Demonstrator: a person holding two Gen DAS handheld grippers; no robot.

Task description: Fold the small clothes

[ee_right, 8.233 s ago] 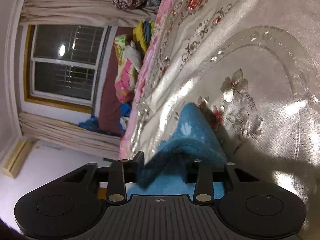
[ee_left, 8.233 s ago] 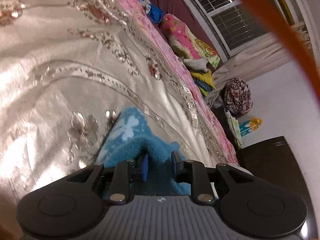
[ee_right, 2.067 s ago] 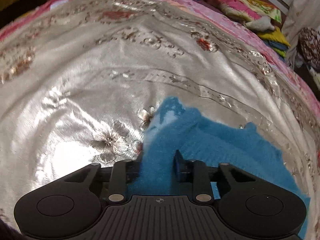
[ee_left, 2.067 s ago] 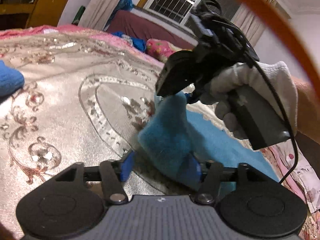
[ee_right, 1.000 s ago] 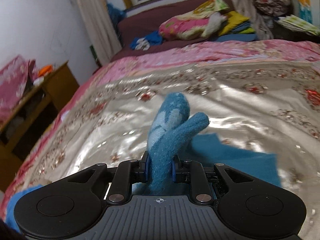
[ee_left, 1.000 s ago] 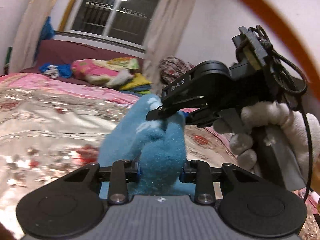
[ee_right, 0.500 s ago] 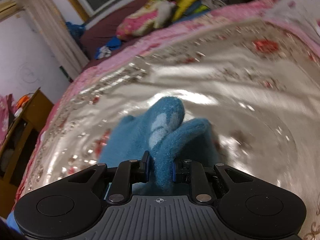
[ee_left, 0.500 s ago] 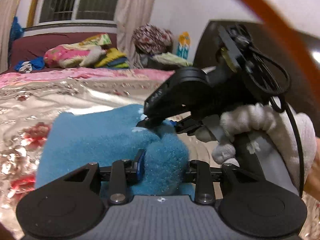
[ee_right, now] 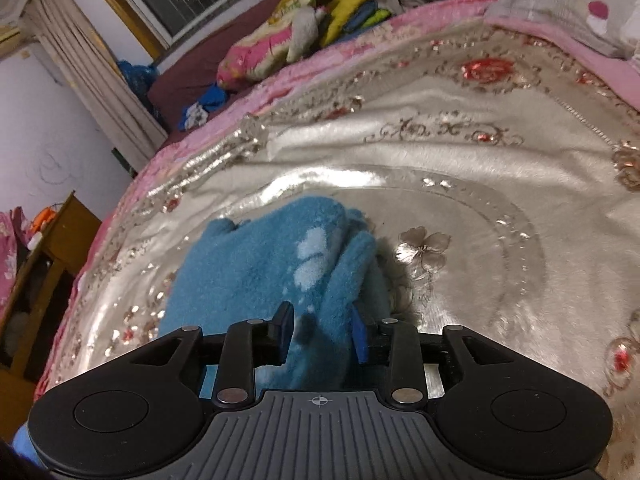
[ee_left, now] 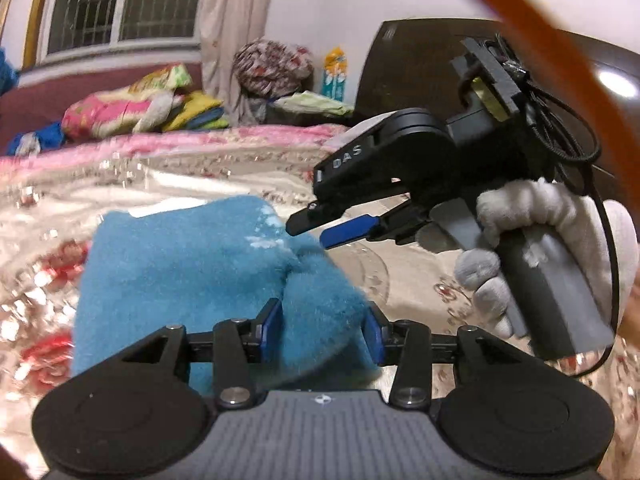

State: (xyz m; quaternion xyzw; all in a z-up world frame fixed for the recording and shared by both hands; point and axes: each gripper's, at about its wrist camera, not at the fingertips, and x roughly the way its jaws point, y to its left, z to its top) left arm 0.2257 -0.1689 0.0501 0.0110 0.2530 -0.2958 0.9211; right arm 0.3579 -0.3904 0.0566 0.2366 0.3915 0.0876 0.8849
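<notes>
A fuzzy blue garment point(ee_left: 192, 264) lies folded over on the shiny silver bedspread point(ee_left: 400, 276); it also shows in the right wrist view point(ee_right: 256, 268). My left gripper point(ee_left: 322, 330) has its jaws spread around a bunched corner of the cloth. My right gripper point(ee_right: 322, 330) is open, its blue fingers either side of a fold of the cloth without pinching it. In the left wrist view the right gripper point(ee_left: 316, 226) hangs just past the garment's right edge, jaws parted, held by a white-gloved hand point(ee_left: 532, 248).
The bedspread point(ee_right: 460, 168) has a pink border point(ee_right: 420, 20). Piled colourful bedding point(ee_right: 288, 36) lies at the bed's far end below a window point(ee_left: 120, 0). A wooden cabinet point(ee_right: 44, 256) stands at the left. A dark cabinet point(ee_left: 440, 64) stands at the right.
Both grippers lowered the raised blue corner onto the rest of the garment. The right gripper let go and drew back slightly; the left jaws widened around the cloth.
</notes>
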